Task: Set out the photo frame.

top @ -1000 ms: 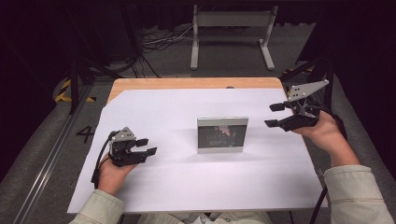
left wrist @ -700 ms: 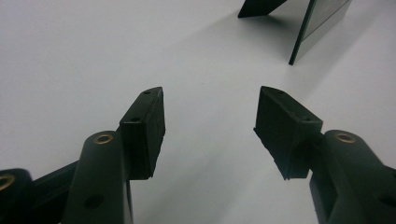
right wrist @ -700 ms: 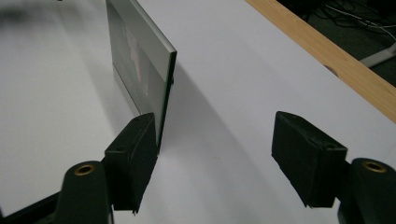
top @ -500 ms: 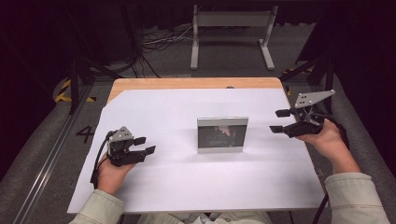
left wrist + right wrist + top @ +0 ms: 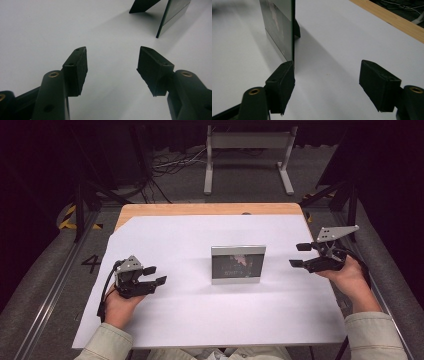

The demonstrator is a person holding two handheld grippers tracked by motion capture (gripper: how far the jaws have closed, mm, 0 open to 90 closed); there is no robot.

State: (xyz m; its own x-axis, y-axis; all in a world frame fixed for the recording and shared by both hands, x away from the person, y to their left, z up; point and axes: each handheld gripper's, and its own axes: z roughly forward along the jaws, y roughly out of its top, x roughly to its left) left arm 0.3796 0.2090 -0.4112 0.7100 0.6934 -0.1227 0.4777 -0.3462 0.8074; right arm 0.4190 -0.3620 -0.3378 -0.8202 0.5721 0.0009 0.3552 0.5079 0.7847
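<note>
My matt black plastic fingers (image 5: pixel 76 67) hover over a smooth white paper sheet (image 5: pixel 190 315) on the wooden surface (image 5: pixel 200 209); the picture frame (image 5: pixel 238 264) at twelve o'clock looks glossy, silver-edged.

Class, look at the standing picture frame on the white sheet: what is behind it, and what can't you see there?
Behind the picture frame a dark prop leg slants down to the white sheet, casting a shadow. The frame's front hides the rest of its back, so where the leg joins it cannot be seen.
</note>
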